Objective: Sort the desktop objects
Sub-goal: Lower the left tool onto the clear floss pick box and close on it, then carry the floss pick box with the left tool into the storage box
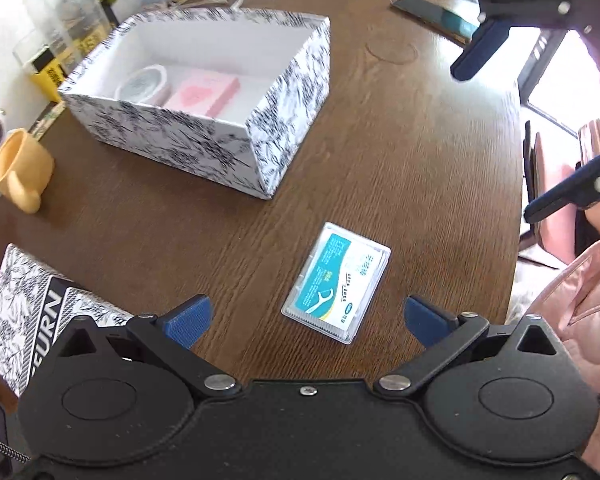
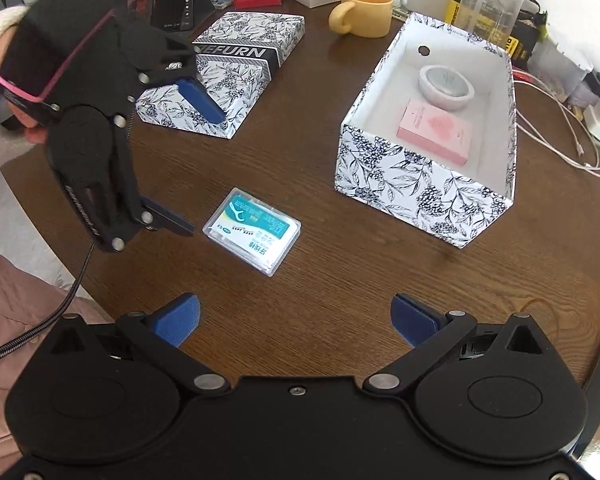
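Left wrist: floss case (image 1: 336,282) between spread tool (image 1: 306,320)

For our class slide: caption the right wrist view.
Open right hand-held gripper faces floss-pick case beside patterned box.

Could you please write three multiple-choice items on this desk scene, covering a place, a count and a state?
1. Where does the floss pick case lie?
A. in the patterned box
B. on the bare table
C. on the box lid

2. How many things sit inside the patterned box?
A. none
B. two
C. four

3. How are the left tongs?
A. open
B. shut on the case
C. shut on the mug

Answers: 1 B, wood grain shows all around it; 2 B, a round tin and a pink box; 3 A, fingers wide apart, holding nothing.
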A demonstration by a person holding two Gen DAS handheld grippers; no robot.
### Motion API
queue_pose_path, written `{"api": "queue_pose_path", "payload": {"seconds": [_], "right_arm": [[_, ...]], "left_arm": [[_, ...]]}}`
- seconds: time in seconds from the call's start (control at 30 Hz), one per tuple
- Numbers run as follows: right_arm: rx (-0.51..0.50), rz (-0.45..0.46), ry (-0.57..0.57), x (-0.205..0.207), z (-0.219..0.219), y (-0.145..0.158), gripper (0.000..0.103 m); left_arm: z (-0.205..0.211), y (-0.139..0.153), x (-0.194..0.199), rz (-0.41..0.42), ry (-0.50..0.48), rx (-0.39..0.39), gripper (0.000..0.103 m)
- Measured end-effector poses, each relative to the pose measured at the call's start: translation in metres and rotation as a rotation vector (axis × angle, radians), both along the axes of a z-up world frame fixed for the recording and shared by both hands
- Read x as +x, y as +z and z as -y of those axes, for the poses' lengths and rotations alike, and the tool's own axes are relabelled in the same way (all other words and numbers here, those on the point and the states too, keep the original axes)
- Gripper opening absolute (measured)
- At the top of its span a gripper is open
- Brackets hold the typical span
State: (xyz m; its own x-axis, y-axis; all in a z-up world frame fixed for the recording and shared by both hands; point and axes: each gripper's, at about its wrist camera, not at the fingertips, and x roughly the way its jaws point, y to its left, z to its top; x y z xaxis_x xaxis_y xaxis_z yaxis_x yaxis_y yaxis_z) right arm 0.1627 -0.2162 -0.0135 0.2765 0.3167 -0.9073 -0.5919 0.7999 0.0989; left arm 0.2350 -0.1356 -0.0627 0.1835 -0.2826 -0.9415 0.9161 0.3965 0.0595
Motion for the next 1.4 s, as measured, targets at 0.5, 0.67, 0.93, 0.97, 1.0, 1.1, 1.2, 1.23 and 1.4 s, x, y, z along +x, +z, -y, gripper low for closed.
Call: {"api": "queue_pose_path", "payload": {"seconds": [0.5,0.67,0.93,0.97,1.0,1.1,1.2,1.23,1.4], "right_arm": [[-0.023,-0.004,-0.015,-0.014,0.007,-0.009,0.103],[-0.053,0.007,-0.033,-0.016,0.012,-0.015,0.103],[-0.066,0.016,-0.022,-0.015,0.013,-0.017,0.103],[-0.063,0.018,-0.024,-0.014,0.013,-0.017,0.103],[-0.060,0.018,-0.025,-0.013,0.012,-0.017,0.103],[-0.052,0.016,-0.022,-0.011,0.009,-0.019,0.103],[-0.045,0.019,-0.007,-0.010,0.006,-0.020,0.103],[-0.044,0.019,-0.005,-0.010,0.006,-0.020,0.103],[-0.049,0.013,0.006,-0.006,0.007,-0.024,0.103]], "left_arm": [[0.042,-0.055,-0.009,0.056,-0.222,0.085,0.102],[0.043,-0.069,-0.012,0.039,-0.229,0.154,0.095],[0.037,-0.065,-0.008,-0.033,-0.156,0.118,0.069],[0.037,-0.063,-0.008,-0.036,-0.143,0.117,0.064],[0.037,-0.062,-0.009,-0.036,-0.135,0.120,0.059],[0.038,-0.059,-0.017,-0.011,-0.143,0.129,0.058],[0.038,-0.054,-0.024,-0.003,-0.137,0.121,0.057],[0.038,-0.050,-0.024,-0.008,-0.127,0.115,0.057],[0.041,-0.029,-0.023,-0.004,-0.090,0.068,0.056]]}}
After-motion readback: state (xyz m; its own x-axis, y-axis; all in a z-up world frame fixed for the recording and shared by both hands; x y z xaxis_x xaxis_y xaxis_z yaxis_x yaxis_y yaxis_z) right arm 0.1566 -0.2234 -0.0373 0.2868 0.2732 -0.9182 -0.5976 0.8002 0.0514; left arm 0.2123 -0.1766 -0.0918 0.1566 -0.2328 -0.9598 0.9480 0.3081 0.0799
